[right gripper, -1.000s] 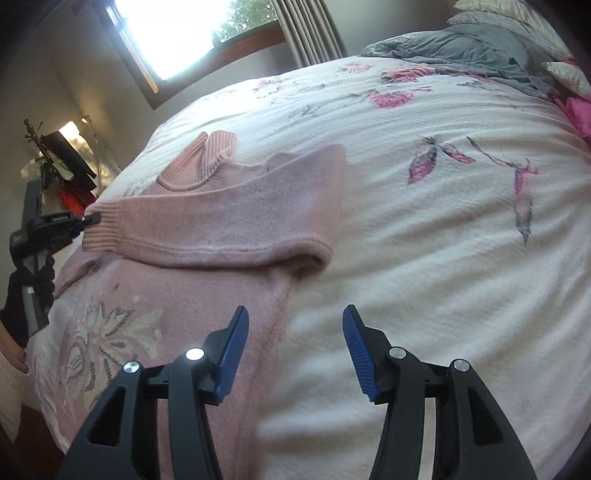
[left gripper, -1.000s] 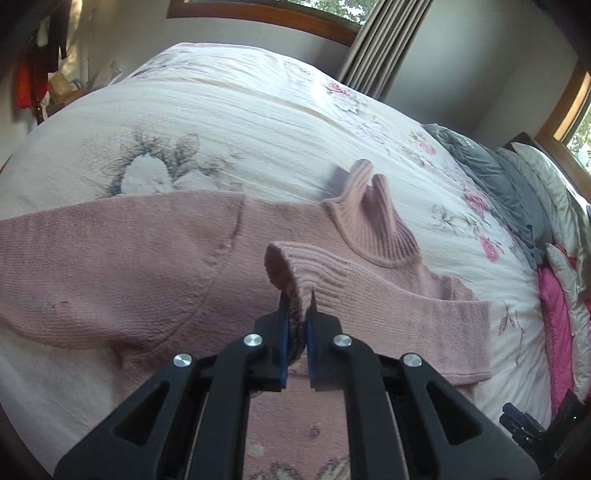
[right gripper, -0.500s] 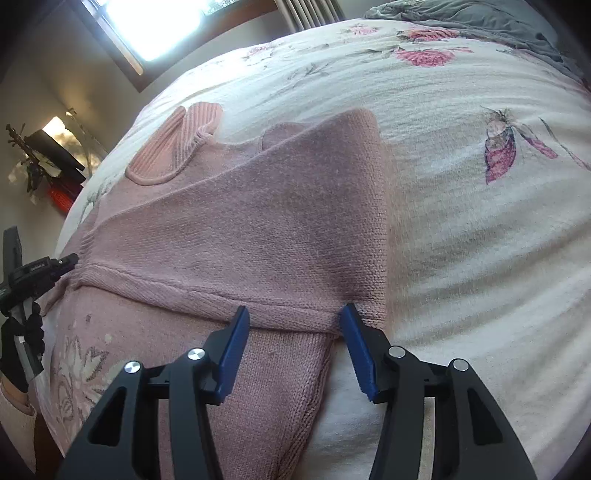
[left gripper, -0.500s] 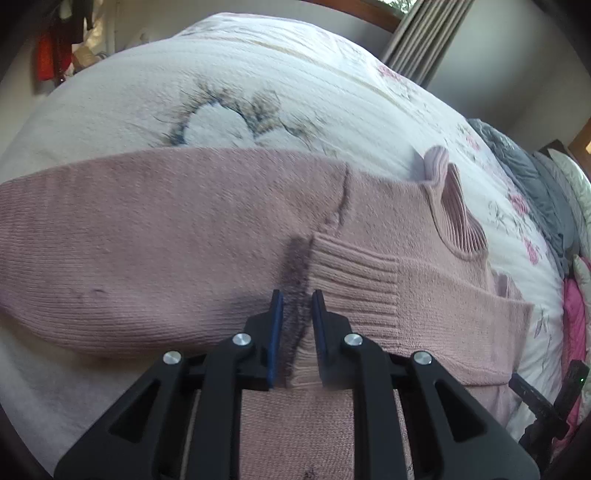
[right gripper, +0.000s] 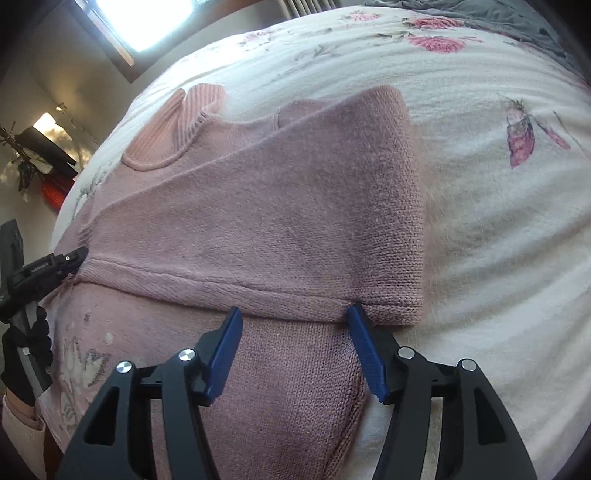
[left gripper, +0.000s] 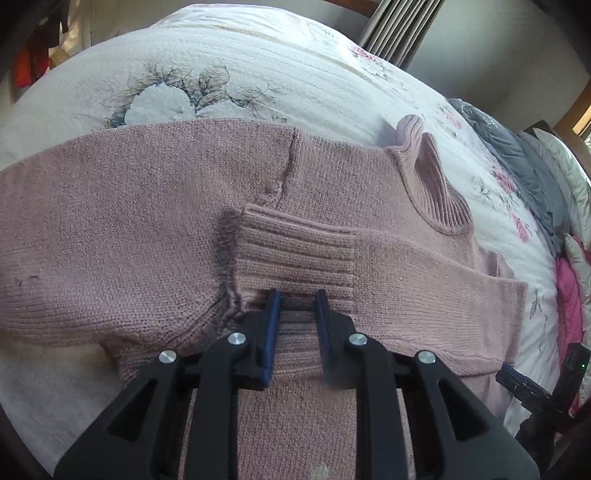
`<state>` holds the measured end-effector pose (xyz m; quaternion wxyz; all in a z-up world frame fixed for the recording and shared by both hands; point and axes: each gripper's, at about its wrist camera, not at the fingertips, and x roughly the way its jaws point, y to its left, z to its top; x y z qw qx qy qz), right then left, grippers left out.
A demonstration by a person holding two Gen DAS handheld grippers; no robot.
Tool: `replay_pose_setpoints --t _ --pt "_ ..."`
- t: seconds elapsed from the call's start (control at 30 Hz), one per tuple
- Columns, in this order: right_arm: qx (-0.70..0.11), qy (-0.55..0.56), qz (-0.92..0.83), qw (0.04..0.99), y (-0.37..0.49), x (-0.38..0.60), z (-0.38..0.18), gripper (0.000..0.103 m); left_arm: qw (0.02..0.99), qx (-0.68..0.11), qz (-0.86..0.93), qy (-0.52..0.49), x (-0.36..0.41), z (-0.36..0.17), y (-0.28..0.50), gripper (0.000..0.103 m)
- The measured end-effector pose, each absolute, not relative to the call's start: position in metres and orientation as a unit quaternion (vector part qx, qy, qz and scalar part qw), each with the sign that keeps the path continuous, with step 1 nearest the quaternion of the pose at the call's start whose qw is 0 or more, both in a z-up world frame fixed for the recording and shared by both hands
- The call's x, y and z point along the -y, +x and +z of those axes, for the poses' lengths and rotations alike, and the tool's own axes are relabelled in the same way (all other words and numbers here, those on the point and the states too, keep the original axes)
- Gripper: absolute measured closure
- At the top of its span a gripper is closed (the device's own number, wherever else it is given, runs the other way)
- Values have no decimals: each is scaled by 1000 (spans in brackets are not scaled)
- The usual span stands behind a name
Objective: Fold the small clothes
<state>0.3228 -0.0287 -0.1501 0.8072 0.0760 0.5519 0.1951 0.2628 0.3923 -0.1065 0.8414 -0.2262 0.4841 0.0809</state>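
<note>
A pink knit sweater (left gripper: 155, 229) lies flat on the bed, with its ribbed collar (left gripper: 432, 181) pointing away from me. Its right sleeve is folded across the chest, and the ribbed cuff (left gripper: 295, 254) rests flat on the body. My left gripper (left gripper: 297, 295) stands open, its blue pads straddling the cuff's near edge. In the right wrist view the folded sleeve (right gripper: 280, 221) crosses the sweater. My right gripper (right gripper: 293, 314) is open just above the sleeve's lower hem, close to the fold corner (right gripper: 406, 310). The left gripper (right gripper: 70, 258) shows at that view's left edge.
The bed has a white floral quilt (right gripper: 480, 229). A grey blanket (left gripper: 509, 155) and pink and white pillows (left gripper: 569, 295) lie at the headboard end. A gloved hand (right gripper: 26, 354) holds the left tool. A bright window (right gripper: 147, 18) and a curtain (left gripper: 399, 29) stand behind.
The left gripper lowered the cuff onto the sweater's chest and its jaws widened, leaving the cuff flat. The right gripper moved forward to the folded sleeve's hem and stayed open.
</note>
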Motion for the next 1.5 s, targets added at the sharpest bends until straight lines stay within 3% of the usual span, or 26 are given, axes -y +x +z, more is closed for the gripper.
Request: replay_pose_setpoints --t 0.13,0.2,0.27,0.37,0.83,1.03,1.5 --pt "-554 56 192 809 320 22 -146 40 838 -484 75 -241 -398 -101 258 83" --pt "-553 62 196 807 313 19 -136 40 839 -480 78 -242 -402 -91 247 77" --pt "-540 64 216 811 301 12 -118 40 848 -467 83 -235 -410 -79 228 60" --pt "-538 32 229 811 276 -10 -102 33 853 -454 99 -238 -434 -68 193 53" --pt "-535 -36 337 774 169 -116 -101 30 811 -381 247 -370 -613 -74 44 50" --pt "-542 -62 340 766 163 -139 -112 30 785 -337 276 -439 -668 -86 29 52" --pt "-561 -53 329 758 172 -147 -138 28 774 -292 306 -471 -728 -90 36 54"
